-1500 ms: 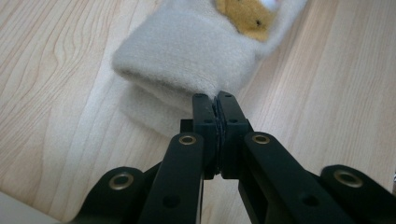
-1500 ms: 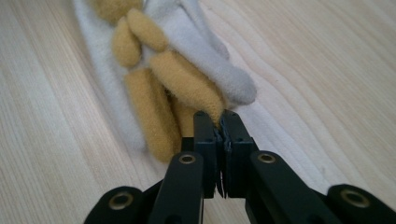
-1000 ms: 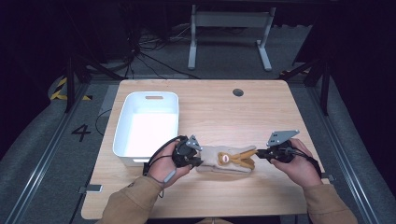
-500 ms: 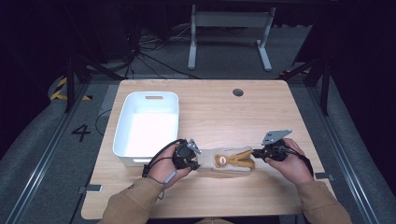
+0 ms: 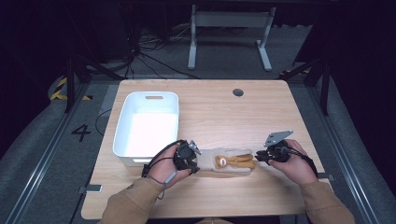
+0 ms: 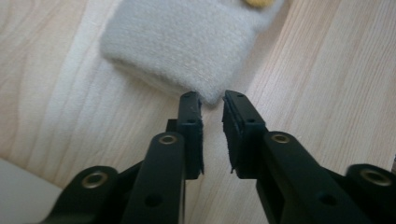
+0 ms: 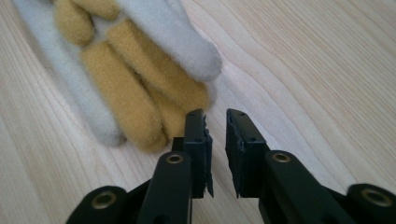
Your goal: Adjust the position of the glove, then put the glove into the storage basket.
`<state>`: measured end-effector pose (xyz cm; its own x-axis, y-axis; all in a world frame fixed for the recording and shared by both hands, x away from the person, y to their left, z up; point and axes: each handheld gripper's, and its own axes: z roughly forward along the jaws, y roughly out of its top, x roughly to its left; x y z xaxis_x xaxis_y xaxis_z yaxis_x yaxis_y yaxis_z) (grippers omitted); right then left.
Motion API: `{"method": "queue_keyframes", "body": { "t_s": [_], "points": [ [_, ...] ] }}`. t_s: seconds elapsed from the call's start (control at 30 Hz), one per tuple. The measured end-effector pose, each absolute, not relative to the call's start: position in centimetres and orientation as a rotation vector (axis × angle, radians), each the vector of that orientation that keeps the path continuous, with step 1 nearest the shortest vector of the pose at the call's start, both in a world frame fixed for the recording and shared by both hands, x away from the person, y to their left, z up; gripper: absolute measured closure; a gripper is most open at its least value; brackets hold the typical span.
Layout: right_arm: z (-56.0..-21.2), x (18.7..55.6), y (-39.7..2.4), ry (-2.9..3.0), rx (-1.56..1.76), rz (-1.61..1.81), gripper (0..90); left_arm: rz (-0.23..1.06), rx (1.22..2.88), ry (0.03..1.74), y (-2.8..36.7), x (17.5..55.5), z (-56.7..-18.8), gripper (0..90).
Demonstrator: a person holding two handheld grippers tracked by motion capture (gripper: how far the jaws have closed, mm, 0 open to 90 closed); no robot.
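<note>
Grip: left hand-held gripper and right hand-held gripper have just been opening, both released, nothing pinched | plush glove lies flat on desk between them, apparently freshly set down | white bin just beside.

Plush glove cut off at top edge.

It looks like a lab: a light wooden table stands on grey carpet, with black cables on the far floor.
</note>
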<state>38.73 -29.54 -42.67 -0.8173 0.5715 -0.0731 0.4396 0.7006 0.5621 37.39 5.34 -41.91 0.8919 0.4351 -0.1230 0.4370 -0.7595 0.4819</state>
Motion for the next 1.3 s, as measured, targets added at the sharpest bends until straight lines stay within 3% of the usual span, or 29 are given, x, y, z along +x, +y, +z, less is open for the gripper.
{"method": "queue_keyframes", "body": {
  "t_s": [0.1,0.53,0.93,1.3],
  "points": [
    [-42.0,38.5,-30.1,2.649,0.839,0.806,84.5,0.02,2.513,0.635,5.7,37.4,-40.9,69.4],
    [-41.0,37.3,-31.3,2.573,0.877,0.849,85.2,0.065,2.438,0.595,5.2,37.4,-39.0,56.5],
    [-41.1,36.7,-32.7,2.541,0.943,0.862,84.1,0.079,2.398,0.572,4.5,37.9,-38.3,51.0],
    [-41.0,36.6,-33.3,2.53,0.979,0.886,79.2,0.069,2.386,0.544,2.8,39.0,-38.4,38.3]
  ]
}}
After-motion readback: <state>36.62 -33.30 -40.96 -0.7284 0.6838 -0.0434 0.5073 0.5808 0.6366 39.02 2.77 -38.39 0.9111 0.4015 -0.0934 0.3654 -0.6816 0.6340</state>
